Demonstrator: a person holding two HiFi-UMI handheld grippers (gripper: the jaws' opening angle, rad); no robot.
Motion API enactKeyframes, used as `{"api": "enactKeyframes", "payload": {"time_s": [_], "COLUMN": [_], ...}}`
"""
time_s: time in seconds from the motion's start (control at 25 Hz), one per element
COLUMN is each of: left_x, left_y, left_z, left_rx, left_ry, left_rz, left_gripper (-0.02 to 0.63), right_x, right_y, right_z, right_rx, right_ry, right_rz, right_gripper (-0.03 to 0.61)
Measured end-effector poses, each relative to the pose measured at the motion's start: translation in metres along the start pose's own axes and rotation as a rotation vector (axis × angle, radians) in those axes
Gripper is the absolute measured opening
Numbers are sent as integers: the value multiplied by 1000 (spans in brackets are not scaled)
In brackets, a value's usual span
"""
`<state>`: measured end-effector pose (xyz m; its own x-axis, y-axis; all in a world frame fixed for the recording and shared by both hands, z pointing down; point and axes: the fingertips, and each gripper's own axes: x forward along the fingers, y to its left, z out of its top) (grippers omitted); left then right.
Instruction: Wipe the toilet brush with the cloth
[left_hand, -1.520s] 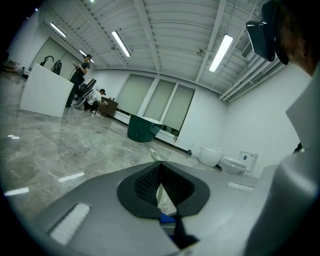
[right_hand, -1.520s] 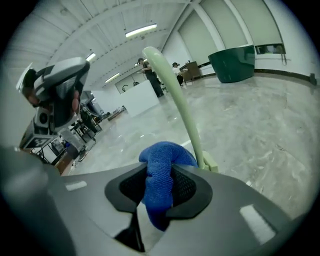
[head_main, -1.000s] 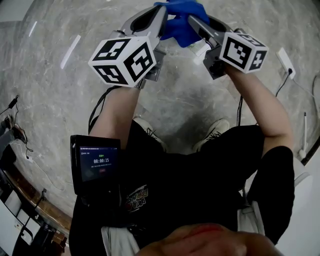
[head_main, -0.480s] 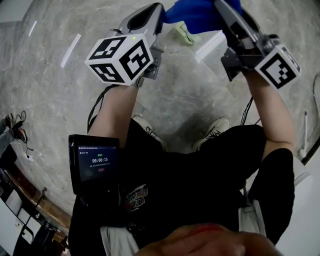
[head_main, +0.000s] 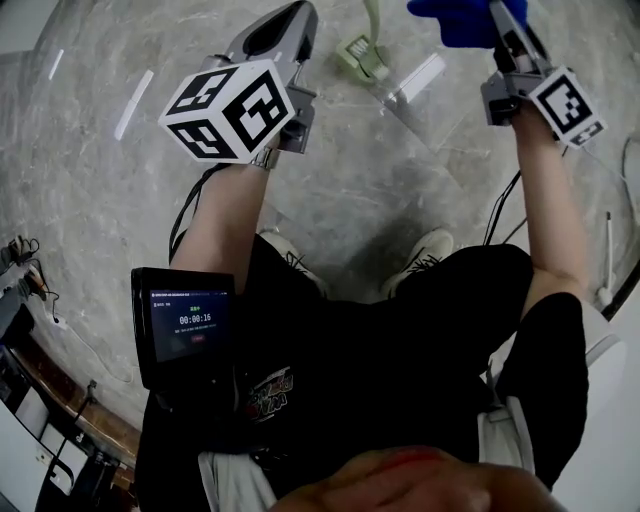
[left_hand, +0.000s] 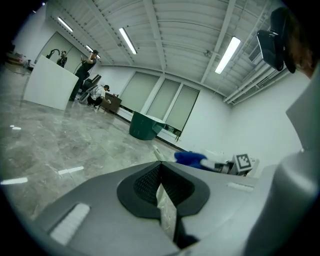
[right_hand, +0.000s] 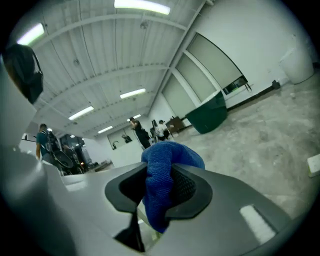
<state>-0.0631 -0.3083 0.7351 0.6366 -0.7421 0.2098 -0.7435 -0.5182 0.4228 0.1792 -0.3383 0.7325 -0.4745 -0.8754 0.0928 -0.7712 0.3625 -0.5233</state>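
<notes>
My left gripper (head_main: 297, 14) points away from me, and its jaws stand shut on a thin pale strip, the toilet brush's handle (left_hand: 165, 210). In the head view the pale green toilet brush (head_main: 361, 52) shows just right of those jaws, its stem running up out of frame. My right gripper (head_main: 503, 22) is off to the far right, shut on a bunched blue cloth (head_main: 457, 20). In the right gripper view the cloth (right_hand: 165, 167) fills the gap between the pads and bulges past the tips. The left gripper view shows the cloth (left_hand: 190, 158) apart from the brush.
Grey marble floor lies all around, with my shoes (head_main: 428, 250) below the grippers. A small screen (head_main: 186, 325) hangs at my waist. Cables (head_main: 20, 250) trail at the left edge. A green bin (left_hand: 145, 126), a white partition (left_hand: 49, 83) and people stand far off.
The right gripper has swung right and away from the left one, taking the blue cloth off the brush; the brush head now shows. The left gripper has stayed in place.
</notes>
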Motion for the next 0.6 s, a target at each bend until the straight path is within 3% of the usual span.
{"api": "enactKeyframes", "payload": {"time_s": [0.12,0.2,0.32,0.44,0.6], "left_x": [1,2,2,0,-3], "left_y": [-2,-3,-2,1,4], "left_z": [-1,-2,-2,-1,-1], "left_rx": [2,11,19,25,24], "left_ry": [5,10,15,12,8], "left_rz": [-2,-4,2,7,15], "left_gripper": [3,3,3,3,3], "right_x": [4,-1,-14,-29,-48], "right_y": [-67,-96,-127,-146,-170], "right_z": [-94,-155,-220,-254,-268], "right_rx": [4,3,-161,-299,-505], "right_ry": [262,430,641,779,905], "right_rz": [-205,-281,-344,-374,-403], "right_gripper": [107,107,107,107,107]}}
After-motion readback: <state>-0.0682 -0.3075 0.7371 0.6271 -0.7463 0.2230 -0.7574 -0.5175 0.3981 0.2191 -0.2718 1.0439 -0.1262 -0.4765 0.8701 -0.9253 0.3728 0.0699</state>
